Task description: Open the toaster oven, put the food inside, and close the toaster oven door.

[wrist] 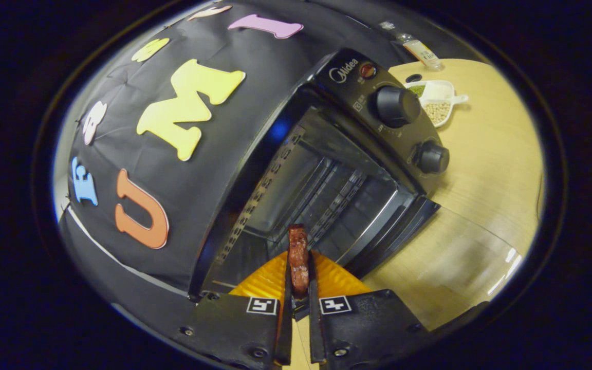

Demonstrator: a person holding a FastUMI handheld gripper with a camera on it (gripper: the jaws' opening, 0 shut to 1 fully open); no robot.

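Observation:
A black toaster oven (378,103) stands on the wooden table with its door open, showing the dark cavity (321,195) and its wire rack. My gripper (299,272) is shut on a thin reddish-brown piece of food (298,257), held on edge between both fingers. The food's far end reaches just into the mouth of the cavity. The view is rolled, so the oven appears tilted. The lowered door's edge (404,231) lies to the right of my fingers.
Two black knobs (396,106) sit on the oven's control panel. Beyond the oven, a white divided dish (437,100) of beans and a small bottle (419,49) stand on the wooden table (486,169). The booth's black cloth wall (172,180) hangs left of the oven.

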